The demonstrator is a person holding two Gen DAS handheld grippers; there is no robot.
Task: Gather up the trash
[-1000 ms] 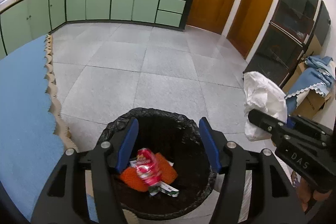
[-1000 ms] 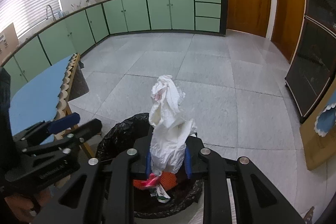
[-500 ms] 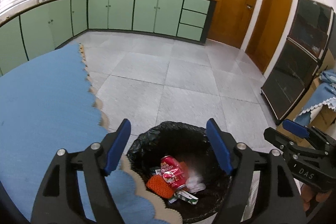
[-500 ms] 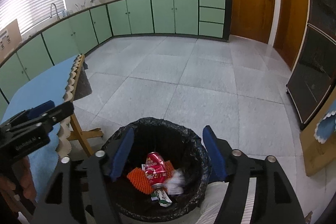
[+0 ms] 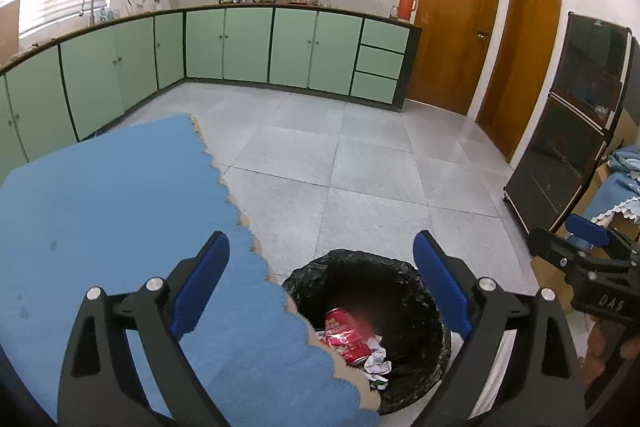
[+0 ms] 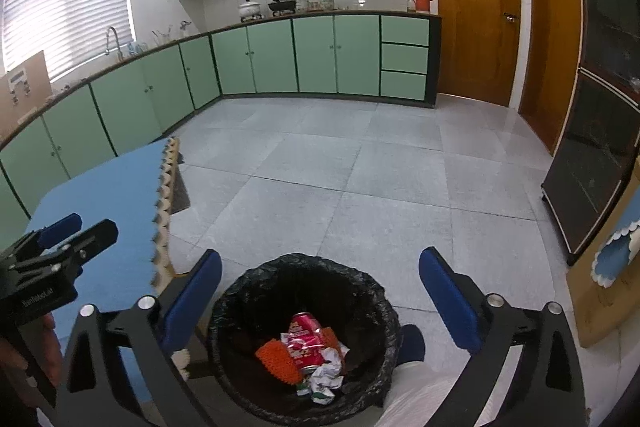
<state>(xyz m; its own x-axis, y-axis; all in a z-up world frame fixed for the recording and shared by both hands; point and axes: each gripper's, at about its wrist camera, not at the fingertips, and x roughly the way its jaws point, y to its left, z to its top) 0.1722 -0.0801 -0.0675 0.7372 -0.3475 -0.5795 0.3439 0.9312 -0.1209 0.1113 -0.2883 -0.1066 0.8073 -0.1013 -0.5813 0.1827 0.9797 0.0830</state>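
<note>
A round bin with a black liner (image 6: 372, 291) stands on the floor beside the blue-covered table (image 5: 100, 203). In it lie a red can (image 6: 305, 343), an orange netted piece (image 6: 278, 361) and crumpled white paper (image 6: 326, 375). The bin (image 5: 404, 275) and the can (image 5: 346, 335) also show in the left wrist view. My right gripper (image 6: 320, 301) is open and empty above the bin. My left gripper (image 5: 320, 283) is open and empty over the table's edge and the bin. Each gripper shows at the other view's edge.
Green cabinets (image 6: 280, 55) run along the far wall and the left. Two wooden doors (image 6: 476, 11) stand at the back right. A black glass cabinet (image 6: 596, 147) and a cardboard box with blue cloth (image 5: 616, 187) are at the right. Grey tiled floor (image 6: 360, 179) lies ahead.
My right gripper opened and let go of the white crumpled paper, which dropped into the bin. Both grippers rose and drew back; the left one moved over the blue table.
</note>
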